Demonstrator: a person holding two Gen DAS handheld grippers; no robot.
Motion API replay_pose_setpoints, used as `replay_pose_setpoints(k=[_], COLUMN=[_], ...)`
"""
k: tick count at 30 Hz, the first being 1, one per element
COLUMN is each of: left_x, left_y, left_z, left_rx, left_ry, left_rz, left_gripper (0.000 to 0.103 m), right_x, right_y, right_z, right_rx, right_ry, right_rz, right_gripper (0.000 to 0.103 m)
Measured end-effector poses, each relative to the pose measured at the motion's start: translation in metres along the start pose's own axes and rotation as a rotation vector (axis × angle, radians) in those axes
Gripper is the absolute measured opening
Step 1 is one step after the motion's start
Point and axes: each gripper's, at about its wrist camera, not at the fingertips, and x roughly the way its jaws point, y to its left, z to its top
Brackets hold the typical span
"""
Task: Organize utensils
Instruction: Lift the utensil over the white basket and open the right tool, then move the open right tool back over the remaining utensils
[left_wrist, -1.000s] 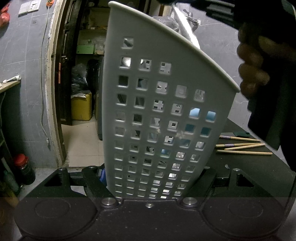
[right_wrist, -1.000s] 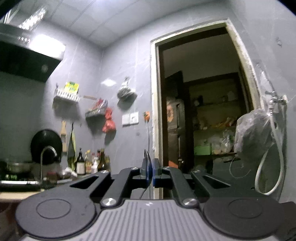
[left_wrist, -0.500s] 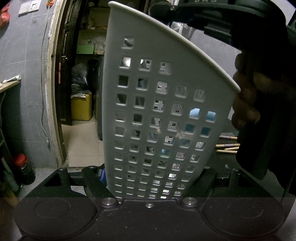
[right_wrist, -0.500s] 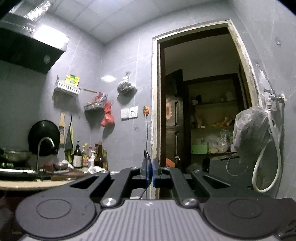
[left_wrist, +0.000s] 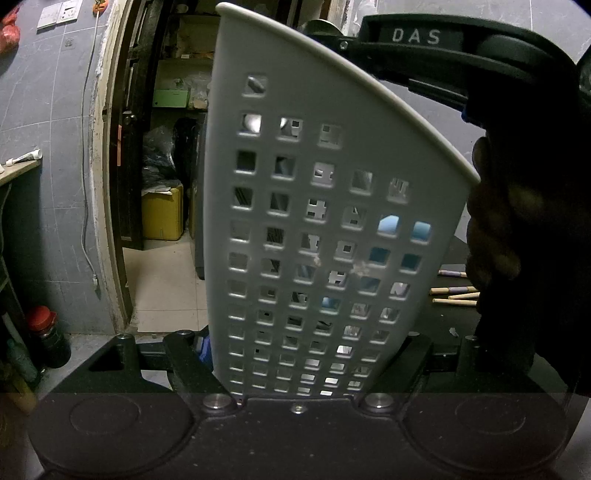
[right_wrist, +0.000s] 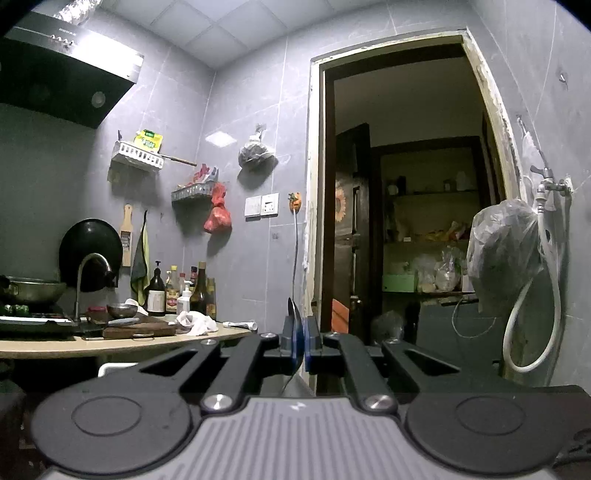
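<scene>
My left gripper (left_wrist: 299, 354) is shut on the white perforated utensil holder (left_wrist: 314, 221), which stands upright between its fingers and fills the left wrist view. Wooden chopsticks (left_wrist: 454, 293) lie on the dark table behind it at the right. My right gripper (right_wrist: 300, 341) is shut on a thin metal utensil (right_wrist: 294, 314), seen edge-on and sticking up between the blue pads; it looks like a spoon. In the left wrist view the right gripper's body (left_wrist: 480, 55) and the hand holding it sit above and right of the holder's rim.
An open doorway (left_wrist: 162, 166) with a yellow container (left_wrist: 162, 216) lies behind the holder. In the right wrist view, a counter (right_wrist: 110, 343) with bottles and a faucet stands left, and a tap with a hose and bag (right_wrist: 517, 266) hangs right.
The right gripper and its hand have come down and leftward over the holder's rim in the left wrist view, covering more of the chopsticks. The right wrist view has tilted downward. The holder has not moved.
</scene>
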Motion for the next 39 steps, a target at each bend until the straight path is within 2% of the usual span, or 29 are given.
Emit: replay_pose_setpoints(k=[17, 20, 21, 22, 24, 29, 34, 39], left_x=[0.0, 0.0, 0.0, 0.0, 0.0, 0.0, 0.0, 0.0], left_y=[0.0, 0.0, 0.0, 0.0, -0.001, -0.002, -0.002, -0.002], left_z=[0.0, 0.0, 0.0, 0.0, 0.0, 0.001, 0.001, 0.0], left_rx=[0.0, 0.0, 0.0, 0.0, -0.001, 0.0, -0.002, -0.002], left_ry=[0.0, -0.001, -0.001, 0.0, 0.0, 0.0, 0.0, 0.0], left_rz=[0.0, 0.001, 0.001, 0.001, 0.002, 0.002, 0.004, 0.004], left_gripper=[0.078, 0.078, 0.078, 0.078, 0.078, 0.078, 0.078, 0.078], right_x=[-0.006, -0.012, -0.014, -0.016, -0.02, -0.037, -0.063, -0.092], right_y=[0.0, -0.002, -0.003, -0.004, -0.004, -0.008, -0.022, -0.036], right_z=[-0.005, -0.004, -0.003, -0.003, -0.003, 0.001, 0.006, 0.003], right_rx=[-0.018, -0.02, -0.018, -0.014, -0.018, -0.022, -0.026, -0.031], right_ry=[0.045, 0.046, 0.046, 0.044, 0.046, 0.03, 0.044, 0.091], right_rz=[0.02, 0.012, 0.009, 0.009, 0.007, -0.014, -0.086, -0.169], right_gripper=[0.007, 0.026, 0.038, 0.043, 0.046, 0.059, 0.081, 0.098])
